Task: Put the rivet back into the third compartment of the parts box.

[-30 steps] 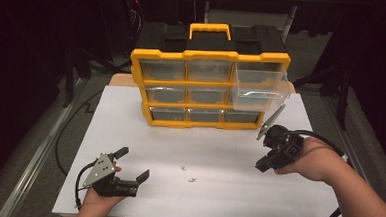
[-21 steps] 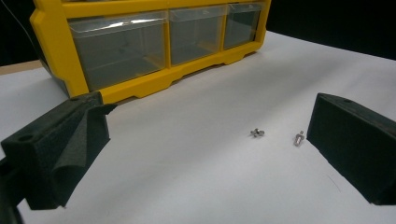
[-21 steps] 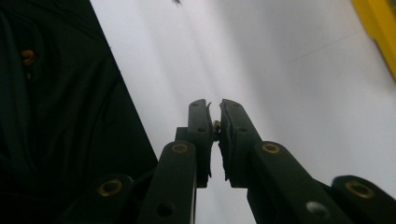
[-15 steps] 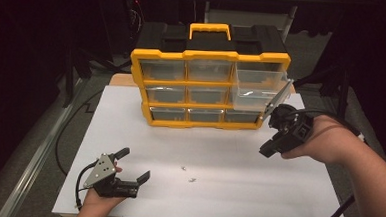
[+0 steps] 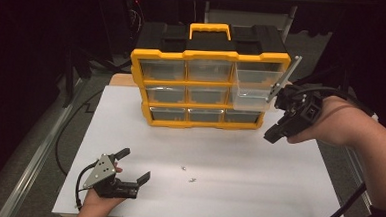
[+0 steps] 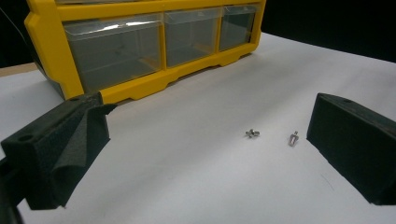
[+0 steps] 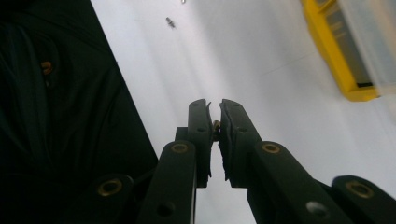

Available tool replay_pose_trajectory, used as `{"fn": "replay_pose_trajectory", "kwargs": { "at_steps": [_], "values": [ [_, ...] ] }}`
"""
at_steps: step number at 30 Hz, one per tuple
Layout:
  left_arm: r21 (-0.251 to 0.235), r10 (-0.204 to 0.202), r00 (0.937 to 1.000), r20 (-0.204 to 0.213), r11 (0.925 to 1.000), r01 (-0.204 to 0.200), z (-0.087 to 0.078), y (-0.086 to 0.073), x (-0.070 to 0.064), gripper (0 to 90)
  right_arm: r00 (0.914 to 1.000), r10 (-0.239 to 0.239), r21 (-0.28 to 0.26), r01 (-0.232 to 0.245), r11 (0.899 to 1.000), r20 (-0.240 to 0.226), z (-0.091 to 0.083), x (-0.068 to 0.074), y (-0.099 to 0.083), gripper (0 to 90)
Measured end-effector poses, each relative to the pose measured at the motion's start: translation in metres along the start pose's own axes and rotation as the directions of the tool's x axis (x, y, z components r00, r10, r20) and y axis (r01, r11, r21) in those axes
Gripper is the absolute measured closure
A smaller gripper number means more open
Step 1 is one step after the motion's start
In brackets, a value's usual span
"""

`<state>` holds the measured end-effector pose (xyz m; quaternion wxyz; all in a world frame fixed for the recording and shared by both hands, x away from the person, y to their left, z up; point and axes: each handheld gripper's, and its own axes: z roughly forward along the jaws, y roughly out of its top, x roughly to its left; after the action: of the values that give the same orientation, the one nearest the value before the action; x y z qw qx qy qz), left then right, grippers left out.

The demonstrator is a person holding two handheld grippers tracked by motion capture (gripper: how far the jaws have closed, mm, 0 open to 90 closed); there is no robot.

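A yellow and black drawer organizer (image 5: 209, 67) stands at the back of the white mat (image 5: 238, 156). Its upper right clear drawer (image 5: 254, 86) is pulled out. My right gripper (image 5: 269, 137) hangs in the air just right of that drawer, tilted down. In the right gripper view it (image 7: 215, 105) is shut on a small screw (image 7: 216, 125) pinched between the pads. Two small screws (image 5: 183, 168) (image 5: 191, 178) lie on the mat near the front. My left gripper (image 5: 137, 163) rests low at the front left, open, and both screws (image 6: 252, 133) (image 6: 293, 138) lie ahead between its spread jaws.
The organizer's lower drawers (image 6: 116, 51) are shut. A table edge and dark floor lie left of the mat (image 5: 44, 146). The right gripper's cable (image 5: 346, 201) trails off the front right corner.
My right gripper has risen from the mat and moved back toward the pulled-out drawer. The left gripper and the two loose screws have stayed put.
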<state>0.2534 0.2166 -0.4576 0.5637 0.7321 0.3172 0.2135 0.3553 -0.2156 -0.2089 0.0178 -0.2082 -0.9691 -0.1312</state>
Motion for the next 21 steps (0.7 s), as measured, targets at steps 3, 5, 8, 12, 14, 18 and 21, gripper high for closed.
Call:
{"fn": "replay_pose_trajectory", "kwargs": {
  "at_steps": [3, 5, 8, 12, 14, 18, 21],
  "values": [
    [0.003, 0.0, 1.0, 0.001, 1.0, 0.0, 0.001, 0.0, 0.0, 0.4, 1.0, 0.0, 0.0, 0.0, 1.0, 0.008, -0.008, -0.002, 0.003, 84.3],
    [0.005, -0.004, 1.0, -0.001, 1.0, 0.004, 0.001, -0.001, 0.001, 0.3, 0.9999, 0.007, -0.005, -0.007, 1.0, 0.012, -0.015, -0.004, 0.005, 84.3],
    [0.0, -0.004, 1.0, 0.0, 1.0, 0.004, 0.001, 0.0, 0.001, 0.3, 0.9998, 0.011, -0.016, -0.01, 1.0, 0.018, -0.026, -0.007, 0.008, 84.3],
    [0.0, 0.0, 1.0, 0.002, 1.0, 0.0, 0.0, 0.0, 0.001, 0.3, 0.9993, 0.015, -0.009, -0.015, 1.0, 0.033, -0.039, -0.008, 0.014, 84.3],
    [0.002, 0.001, 1.0, 0.003, 1.0, -0.001, 0.0, 0.0, 0.001, 0.3, 0.9992, 0.009, -0.009, -0.008, 1.0, 0.038, -0.045, -0.009, 0.017, 84.3],
    [0.003, 0.003, 1.0, 0.005, 1.0, -0.003, -0.001, 0.0, 0.001, 0.3, 0.9989, 0.008, -0.018, -0.007, 1.0, 0.046, -0.055, -0.009, 0.023, 84.2],
    [0.001, -0.001, 1.0, 0.007, 1.0, 0.001, -0.001, 0.0, 0.001, 0.3, 0.9985, 0.004, -0.017, -0.003, 1.0, 0.054, -0.062, -0.01, 0.028, 84.3]
  ]
}}
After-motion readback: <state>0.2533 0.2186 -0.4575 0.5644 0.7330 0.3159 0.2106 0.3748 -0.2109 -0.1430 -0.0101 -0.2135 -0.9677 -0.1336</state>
